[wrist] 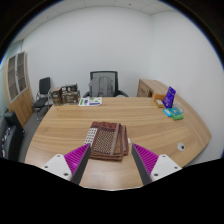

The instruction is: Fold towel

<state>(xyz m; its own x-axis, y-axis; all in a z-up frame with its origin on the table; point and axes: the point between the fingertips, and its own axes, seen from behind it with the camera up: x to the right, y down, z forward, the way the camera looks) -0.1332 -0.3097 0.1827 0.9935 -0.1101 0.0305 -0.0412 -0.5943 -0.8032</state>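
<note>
So you're looking across a big light-wood surface (150, 125) with rounded edges, basically a conference table. The towel (107, 139) is brown with a checked pattern and lies folded up in a loose stack, just ahead of your gripper (111, 161) and roughly centred between the two fingers. The jaws are spread wide with nothing in them, and the purple pads (76, 157) are clear of the cloth on both sides.

Further out on the surface there's a purple box (169, 96) standing by some teal items (174, 113) off to the right, and a few papers (91, 101) at the far edge. Behind that sits a black office chair (102, 84) against a plain white wall (110, 45). Another chair (42, 92) and a wooden cabinet (17, 75) are over on the left, plus a low wooden unit (152, 88) at the back right.
</note>
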